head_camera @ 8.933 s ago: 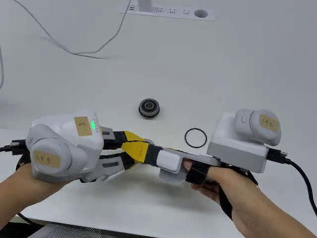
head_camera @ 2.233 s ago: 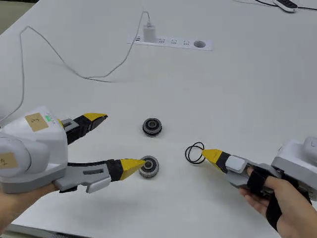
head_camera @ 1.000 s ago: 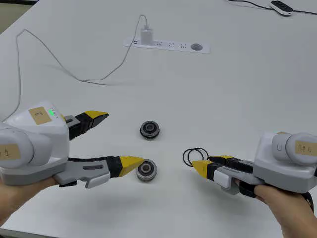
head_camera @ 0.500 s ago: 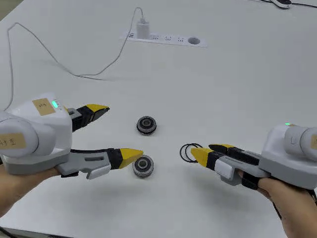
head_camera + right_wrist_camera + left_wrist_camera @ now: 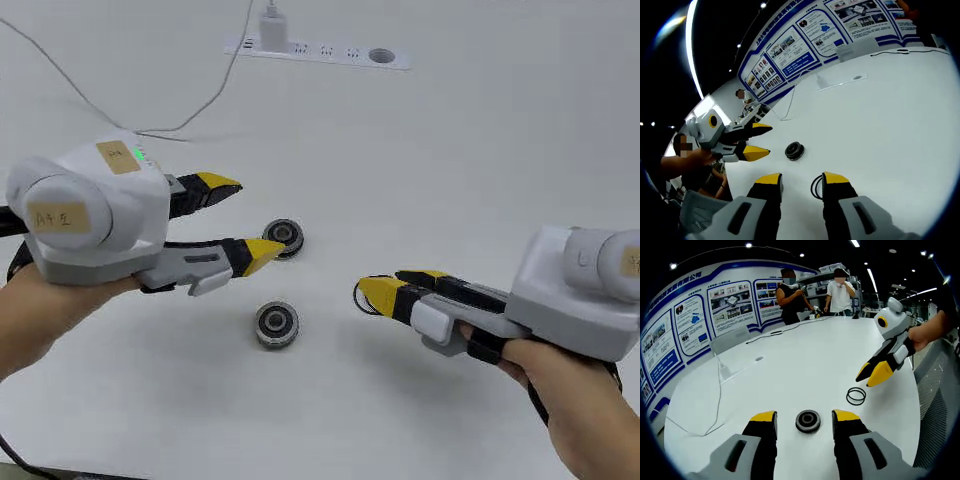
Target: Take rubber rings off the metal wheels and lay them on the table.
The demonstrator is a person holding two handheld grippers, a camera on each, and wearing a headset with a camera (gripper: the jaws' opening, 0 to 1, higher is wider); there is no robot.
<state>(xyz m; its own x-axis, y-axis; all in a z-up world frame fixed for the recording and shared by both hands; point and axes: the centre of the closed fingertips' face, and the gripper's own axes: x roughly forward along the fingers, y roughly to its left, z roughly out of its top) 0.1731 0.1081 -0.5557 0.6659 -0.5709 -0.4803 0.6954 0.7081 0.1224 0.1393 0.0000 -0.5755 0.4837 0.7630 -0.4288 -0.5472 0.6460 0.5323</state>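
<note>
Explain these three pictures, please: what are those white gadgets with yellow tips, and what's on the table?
No robot here: a person holds a two-jaw tool in each hand. The wide picture comes from a headset camera; the two round ones from cameras on the tools. The left gripper and right gripper are open, holding nothing. On the table lie a nearer metal wheel, a farther metal wheel, black rubber rings by the right gripper's tips, and a power strip.
</note>
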